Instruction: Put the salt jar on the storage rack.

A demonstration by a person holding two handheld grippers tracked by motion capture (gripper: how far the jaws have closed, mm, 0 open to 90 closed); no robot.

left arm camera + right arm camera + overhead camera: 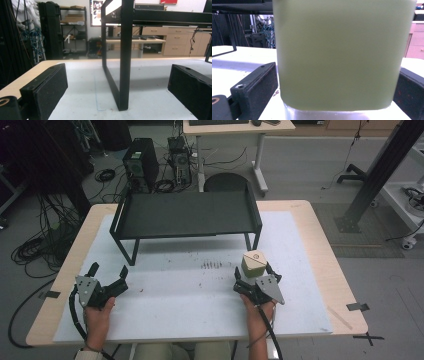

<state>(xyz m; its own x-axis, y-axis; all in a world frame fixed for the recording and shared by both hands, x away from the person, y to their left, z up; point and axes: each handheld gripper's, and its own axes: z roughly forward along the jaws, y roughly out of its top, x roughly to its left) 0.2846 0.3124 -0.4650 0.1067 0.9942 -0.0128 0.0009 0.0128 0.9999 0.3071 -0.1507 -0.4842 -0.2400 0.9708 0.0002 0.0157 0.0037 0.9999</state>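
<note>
a pale green, boxy container with a cream lid bearing a round mark point(254, 263) stands upright on the white surface point(190, 300), at the right, nearer than the black metal shelf rack point(185, 215). the right claw point(254, 276) brackets it, jaws wide at its sides, contact unclear; up close its frosted wall point(337, 55) is smooth and plain. the left claw point(107, 274) gapes empty at near left.

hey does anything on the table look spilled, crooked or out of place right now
Only a patch of small dark specks on the white mat, in front of the black rack. The green box stands upright between the right tool's jaws.
</note>
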